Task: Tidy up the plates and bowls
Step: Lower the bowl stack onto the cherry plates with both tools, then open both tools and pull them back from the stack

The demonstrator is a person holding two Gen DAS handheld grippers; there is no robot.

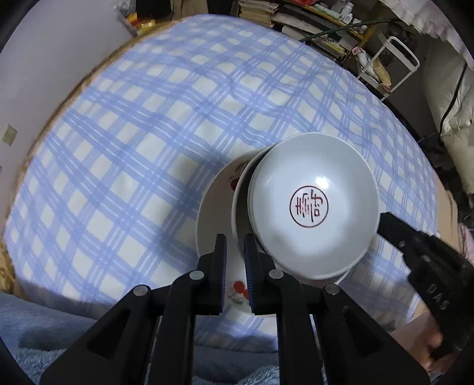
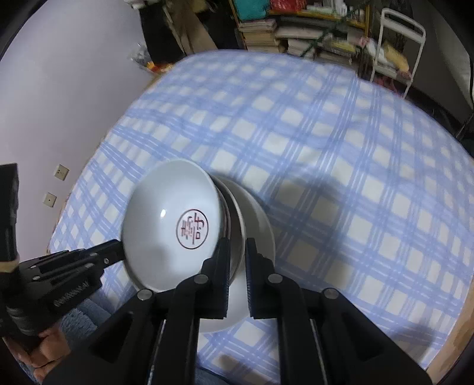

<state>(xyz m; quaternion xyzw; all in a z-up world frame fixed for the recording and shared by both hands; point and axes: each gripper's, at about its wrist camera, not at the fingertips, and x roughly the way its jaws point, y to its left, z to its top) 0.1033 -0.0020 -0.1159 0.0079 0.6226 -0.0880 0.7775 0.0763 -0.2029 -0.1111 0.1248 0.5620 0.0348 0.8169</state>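
Where bowl [image 1: 314, 204] covers plate [image 1: 213, 213], checked cloth [image 1: 148, 118], shelves [image 1: 314, 20]

Blue-and-white plaid cloth [image 1: 166, 124], spread over the table. Pale wall [image 2: 59, 88] carrying two square wall sockets [image 2: 61, 172], one above the other. Shelf stacked with books [image 2: 266, 32] beyond the far edge. White metal-frame rack [image 2: 397, 44] beside the shelf. Blue fleecy fabric [image 1: 44, 334] at the near edge.
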